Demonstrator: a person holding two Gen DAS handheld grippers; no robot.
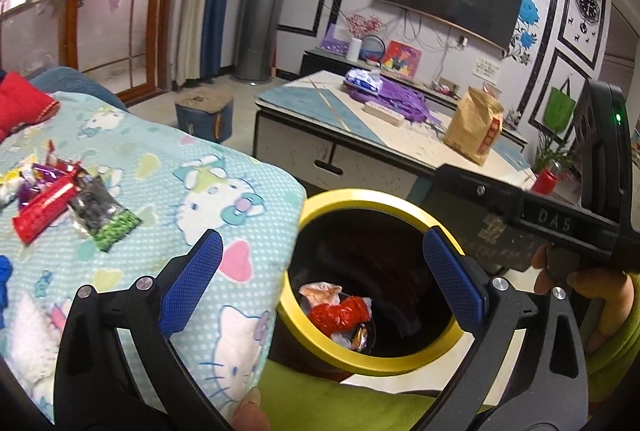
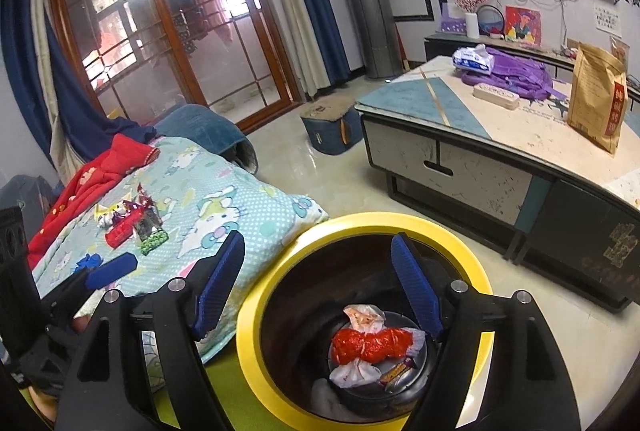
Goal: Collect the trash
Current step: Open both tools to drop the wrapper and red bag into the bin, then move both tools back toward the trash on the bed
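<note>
While you are holding both tools over the trash can (image 2: 256,343), nothing is sitting between the fingers of either one. Your left gripper (image 1: 322,271) is standing wide, with its blue pads (image 1: 192,283) far apart; one pad is showing over the blanket (image 1: 168,167) at the lower left of the left view and the other over the can's yellow rim (image 1: 348,199). Your right gripper (image 2: 320,291) is standing open too, and it is holding nothing. Its pads (image 2: 416,287) are showing over the dark mouth of the can at the bottom middle of the right view. Down in the can, a red crumpled wrapper (image 2: 372,345) is lying on top of some white and shiny wrappers (image 2: 356,371). More trash is waiting on the blanket: a pile of wrappers (image 1: 52,191) is lying at the left edge of the left view, with a red packet (image 1: 42,213) just beside a clear packet with a green end (image 1: 104,217). In the right view that same pile is showing small at the middle left. A low table (image 2: 440,159) with a brown paper bag (image 2: 596,99) on it is standing at the right of both views.
</note>
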